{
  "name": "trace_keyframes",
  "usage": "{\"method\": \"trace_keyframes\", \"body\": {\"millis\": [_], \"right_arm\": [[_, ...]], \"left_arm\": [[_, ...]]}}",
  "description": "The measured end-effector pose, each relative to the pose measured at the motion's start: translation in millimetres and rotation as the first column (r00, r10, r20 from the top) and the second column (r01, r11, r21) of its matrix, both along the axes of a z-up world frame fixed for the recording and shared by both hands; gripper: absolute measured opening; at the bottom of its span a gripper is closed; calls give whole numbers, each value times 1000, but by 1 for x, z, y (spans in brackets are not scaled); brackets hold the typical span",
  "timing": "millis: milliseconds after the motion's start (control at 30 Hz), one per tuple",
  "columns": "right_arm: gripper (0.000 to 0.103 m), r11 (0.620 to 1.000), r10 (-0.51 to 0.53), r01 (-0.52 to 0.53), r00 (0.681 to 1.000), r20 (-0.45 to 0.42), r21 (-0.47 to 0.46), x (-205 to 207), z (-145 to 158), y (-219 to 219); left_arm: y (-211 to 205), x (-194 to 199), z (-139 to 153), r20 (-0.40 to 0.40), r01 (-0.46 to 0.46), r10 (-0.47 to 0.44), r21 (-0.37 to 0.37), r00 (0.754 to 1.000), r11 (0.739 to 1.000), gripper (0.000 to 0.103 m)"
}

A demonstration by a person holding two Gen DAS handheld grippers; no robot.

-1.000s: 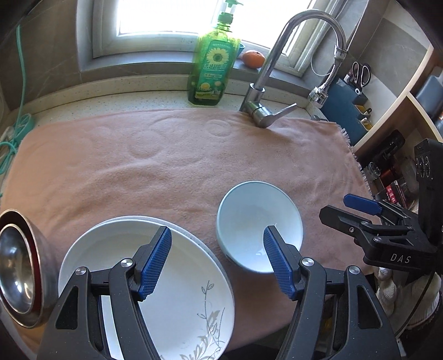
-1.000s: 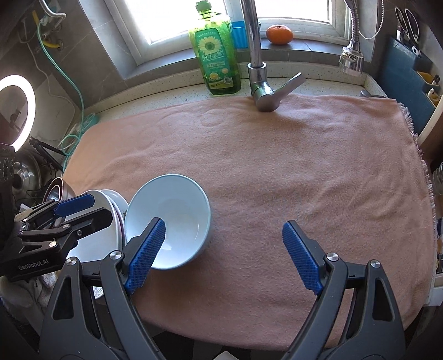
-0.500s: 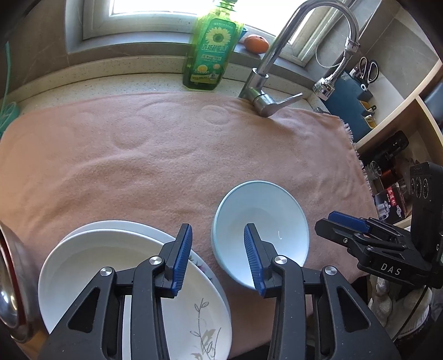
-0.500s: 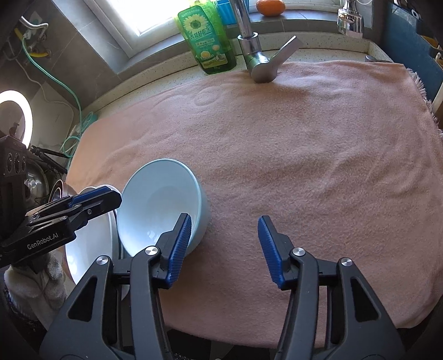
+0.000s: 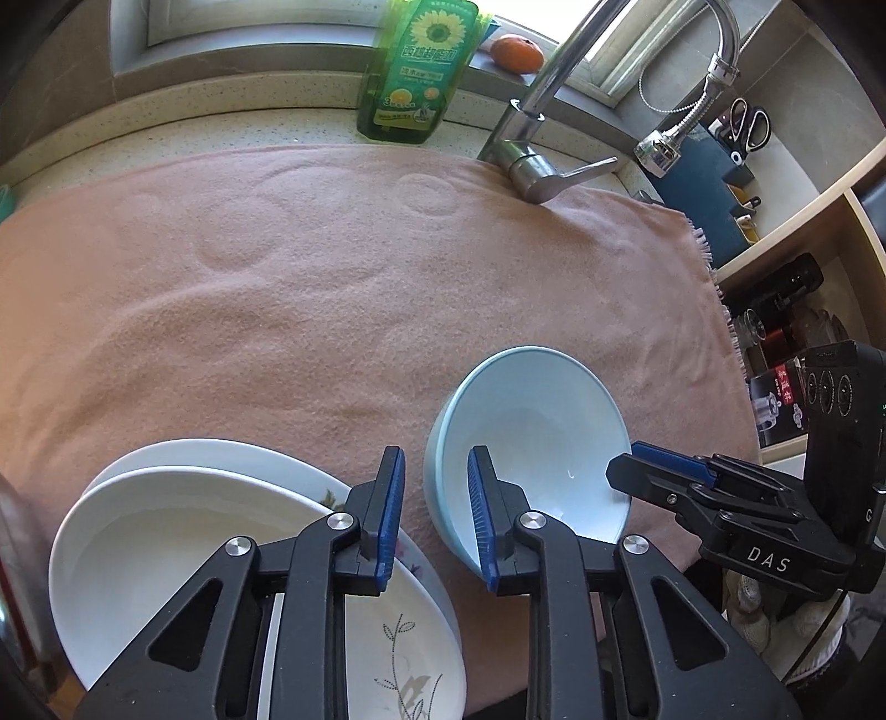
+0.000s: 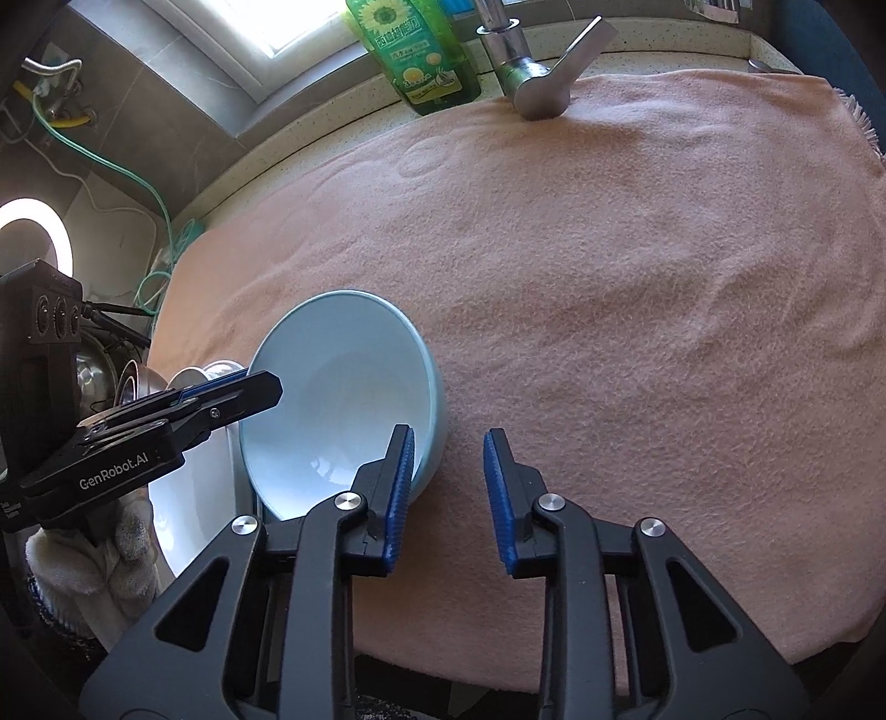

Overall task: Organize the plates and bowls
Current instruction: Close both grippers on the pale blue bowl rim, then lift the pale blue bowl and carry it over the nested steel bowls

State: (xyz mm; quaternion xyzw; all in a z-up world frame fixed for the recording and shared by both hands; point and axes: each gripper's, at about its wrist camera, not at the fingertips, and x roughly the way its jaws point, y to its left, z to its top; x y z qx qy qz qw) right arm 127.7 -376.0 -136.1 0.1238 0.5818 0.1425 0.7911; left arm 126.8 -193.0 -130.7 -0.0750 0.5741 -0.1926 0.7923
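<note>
A pale blue bowl point(image 5: 534, 432) sits on the pink towel point(image 5: 332, 288), near its front edge; it also shows in the right wrist view point(image 6: 343, 393). My left gripper point(image 5: 434, 518) straddles the bowl's left rim, jaws narrowed but with a gap. My right gripper point(image 6: 448, 493) straddles the bowl's right rim the same way. Two stacked white plates point(image 5: 183, 531) lie to the left of the bowl, the top one with a leaf print.
A faucet point(image 5: 531, 138), a green dish soap bottle point(image 5: 415, 72) and an orange point(image 5: 518, 52) stand at the back. Metal bowls point(image 6: 119, 382) sit at the far left. Shelves with jars point(image 5: 786, 332) are on the right.
Both grippers moved forward and down to the bowl's opposite rims, and their jaws closed from wide open to a narrow gap.
</note>
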Motion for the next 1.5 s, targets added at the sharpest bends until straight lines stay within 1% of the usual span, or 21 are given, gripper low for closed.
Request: {"method": "trace_keyframes", "body": {"millis": [33,67,167,300,467,800,1033,1500], "right_arm": [[20,1000,3,-3,1000,-2,3,0,0,1],[14,1000,4,-4,1000,-4,6,1,-1,2],[11,1000,4,-4,1000,-7,17,2,-1,4],[10,1000,2,-2,1000,0,8,3,1,7],[10,1000,-4,4,1000,12,12,2,10,8],[10,1000,17,-18,997,70,20,1,41,21],[10,998,56,-59,994,94,33,2,57,48],[10,982,175,-182,975,137,43,4,81,129]], "left_arm": [[-1,0,-1,-3,2,-2,-3,1000,1000,20],[-1,0,-1,-6,6,-6,-4,1000,1000,17],[-4,0,-4,-13,19,-19,-7,1000,1000,15],[-7,0,-5,-13,30,-31,-2,999,1000,15],[-4,-1,-2,-10,24,-24,-13,1000,1000,15],[10,-6,24,43,3,-1,-46,999,999,15],[33,-11,43,84,-34,38,-58,996,998,15],[108,-31,64,119,-155,165,-86,979,984,15]]}}
